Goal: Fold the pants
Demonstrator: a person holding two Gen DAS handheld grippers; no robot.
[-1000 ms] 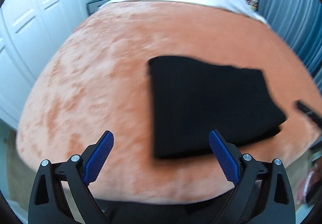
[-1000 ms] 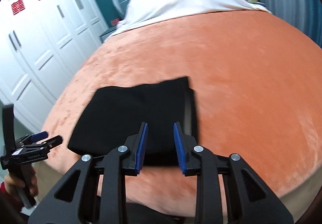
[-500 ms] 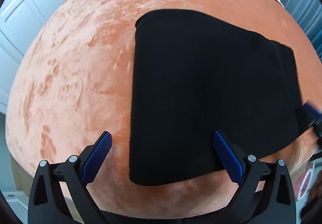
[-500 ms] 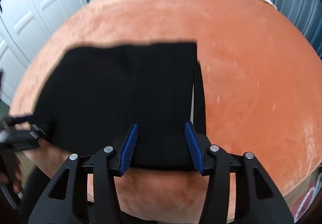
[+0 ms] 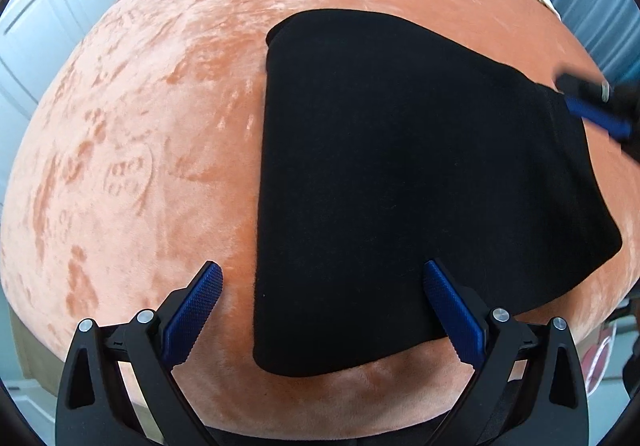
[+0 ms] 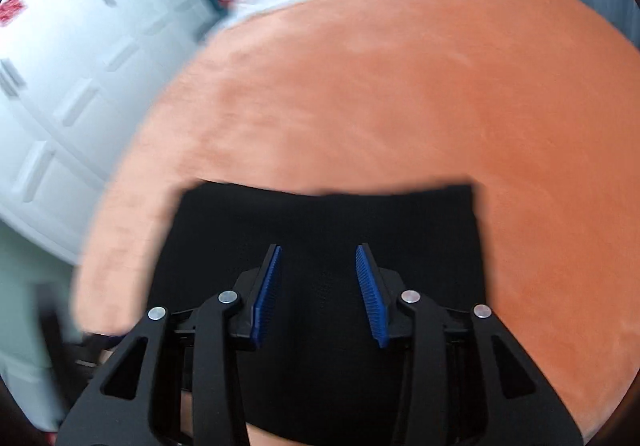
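One pair of black pants (image 5: 420, 173), folded into a flat rectangle, lies on the orange bed (image 5: 160, 125) near its front edge, handy for both hands. The left gripper (image 5: 320, 310) hangs over the pants' near corner, fingers wide apart and empty, apparently lined up for that edge. The right gripper (image 6: 318, 294) hovers over the opposite end, fingers closing, cloth beneath them but nothing pinched yet. Two grippers, one garment: another fold looks likely.
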